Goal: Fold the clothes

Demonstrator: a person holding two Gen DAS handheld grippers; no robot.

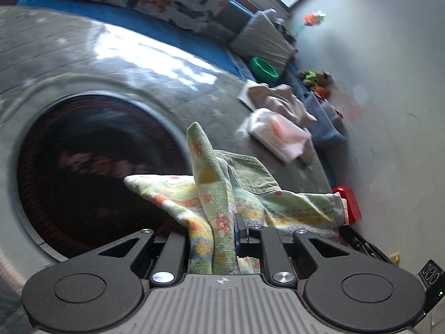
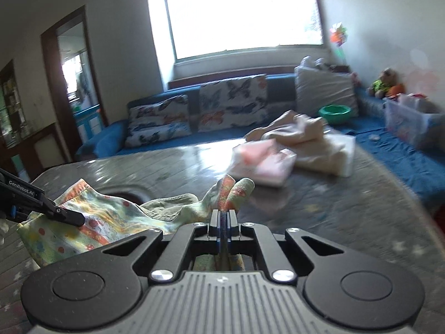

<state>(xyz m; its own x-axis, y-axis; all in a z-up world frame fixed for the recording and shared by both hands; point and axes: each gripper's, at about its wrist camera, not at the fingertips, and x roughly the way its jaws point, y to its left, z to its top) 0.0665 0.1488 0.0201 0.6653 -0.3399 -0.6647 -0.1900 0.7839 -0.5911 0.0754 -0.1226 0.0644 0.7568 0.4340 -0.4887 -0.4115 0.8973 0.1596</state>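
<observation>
A floral-print garment [image 2: 91, 222] in pale green, yellow and orange lies bunched on the grey table [image 2: 319, 203], stretched between both grippers. The right gripper [image 2: 224, 217] is clenched on a fold of it, with cloth poking up past its closed fingers. The left gripper [image 1: 214, 236] also grasps a bunched edge of it. Farther back on the table sits a folded pink-and-white cloth [image 2: 261, 164] beside a rumpled beige garment [image 2: 297, 128]. A blue sofa [image 2: 172, 136] with butterfly cushions [image 2: 233, 103] stands behind.
</observation>
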